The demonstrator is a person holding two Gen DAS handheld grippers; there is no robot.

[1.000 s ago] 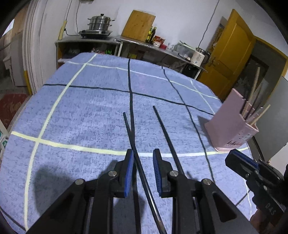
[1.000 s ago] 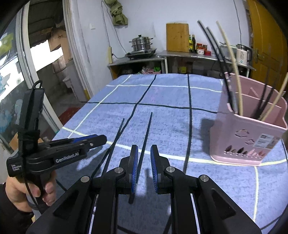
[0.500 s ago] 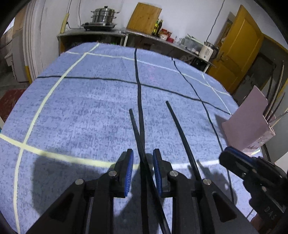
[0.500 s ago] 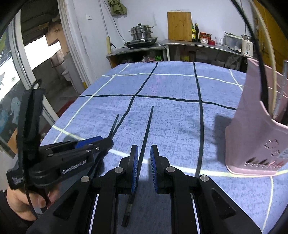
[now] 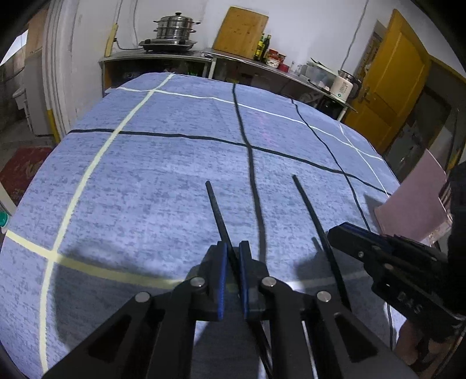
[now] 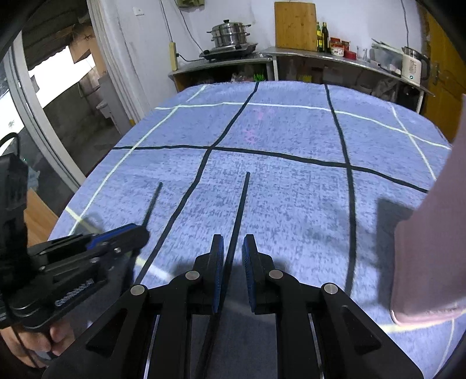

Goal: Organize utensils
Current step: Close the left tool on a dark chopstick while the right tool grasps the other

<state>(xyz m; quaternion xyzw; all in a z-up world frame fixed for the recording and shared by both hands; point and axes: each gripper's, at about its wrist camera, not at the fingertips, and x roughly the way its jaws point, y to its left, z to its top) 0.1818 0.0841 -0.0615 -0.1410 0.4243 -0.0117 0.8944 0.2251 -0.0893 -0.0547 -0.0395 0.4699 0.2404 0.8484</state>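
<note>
Two black chopsticks lie on the blue checked tablecloth (image 5: 145, 180). My left gripper (image 5: 232, 247) is shut on the left chopstick (image 5: 217, 210), its blue pads pressed against the shaft. My right gripper (image 6: 233, 243) is open around the right chopstick (image 6: 239, 210), which runs between the pads without clear contact. In the left wrist view the right chopstick (image 5: 313, 215) lies to the right, with the right gripper (image 5: 343, 233) over it. In the right wrist view the left gripper (image 6: 137, 233) shows holding the left chopstick (image 6: 153, 204). The pink utensil holder (image 6: 431, 233) stands at the right.
The pink holder also shows at the right edge of the left wrist view (image 5: 413, 204). Behind the table stands a counter with a steel steamer pot (image 6: 230, 33), a wooden cutting board (image 6: 295, 24), bottles and a white kettle (image 6: 411, 67). A yellow door (image 5: 390, 84) is at the right.
Both grippers moved lower and forward along the chopsticks. The left gripper closed on the left chopstick. The holder has slid mostly out of view to the right.
</note>
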